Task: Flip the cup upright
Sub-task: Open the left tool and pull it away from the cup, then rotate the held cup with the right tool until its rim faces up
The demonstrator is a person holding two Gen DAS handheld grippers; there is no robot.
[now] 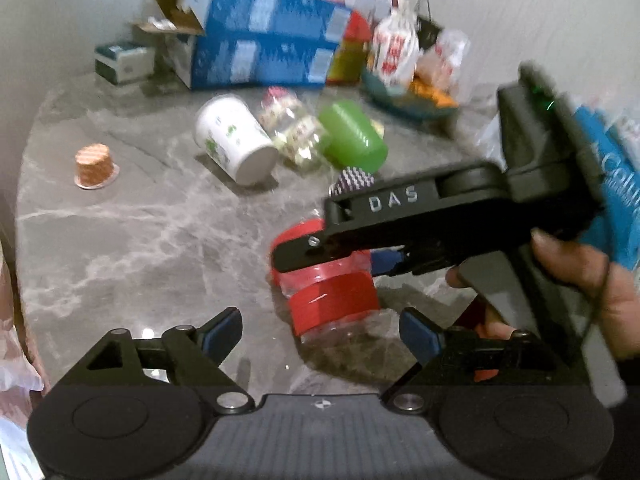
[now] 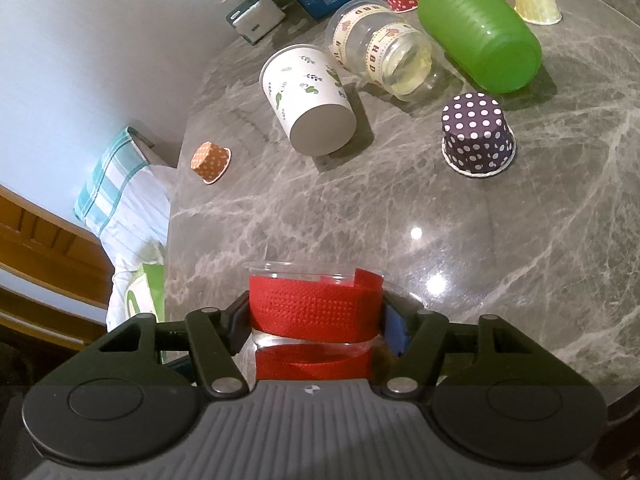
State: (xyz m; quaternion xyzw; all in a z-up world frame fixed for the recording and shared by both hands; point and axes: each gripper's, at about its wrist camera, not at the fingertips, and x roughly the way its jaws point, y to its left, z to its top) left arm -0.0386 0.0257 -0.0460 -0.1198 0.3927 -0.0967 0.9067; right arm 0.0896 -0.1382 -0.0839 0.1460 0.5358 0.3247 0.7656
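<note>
The right gripper [image 2: 316, 320], low in the right wrist frame, pinches a clear plastic cup wrapped in red tape [image 2: 314, 312] between its blue pads [image 2: 396, 330]. The cup sits at lower centre over the marble table [image 2: 520, 220], its rim pointing away, seemingly mid-flip. The left gripper [image 1: 320, 334] hangs spread and empty at the bottom of its view. Next, the cup likely needs rotating base-down, then setting on the table and releasing.

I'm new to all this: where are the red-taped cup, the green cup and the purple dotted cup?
red-taped cup [image 2: 314, 308]: right wrist view, red tape band.
green cup [image 2: 478, 30]: right wrist view, side wall.
purple dotted cup [image 2: 476, 136]: right wrist view, side wall.
</note>
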